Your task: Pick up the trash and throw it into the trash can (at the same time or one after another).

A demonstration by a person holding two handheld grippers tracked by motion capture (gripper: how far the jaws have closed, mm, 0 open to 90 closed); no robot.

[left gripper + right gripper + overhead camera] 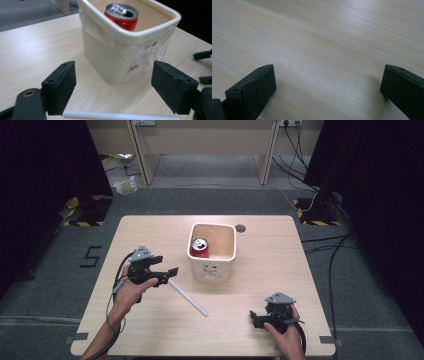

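Two grippers are in our hands over the bench [150, 320]. We hold the left gripper [170, 274] near the left edge, its jaws spread wide and holding nothing, hovering right over one end of the white tube [188, 298]. In the left gripper view the tube [117, 116] lies flat across the bottom, between the jaws and just below them; whether the jaws touch it we cannot tell. From there the tube runs slantwise toward the middle of the near edge. A cream bin [212, 251] stands just beyond, around the bench's middle toward the far edge, with a red can [200, 247] upright inside at its left wall. We hold the right gripper [254, 318] low by the near right corner, jaws wide apart over bare wood.
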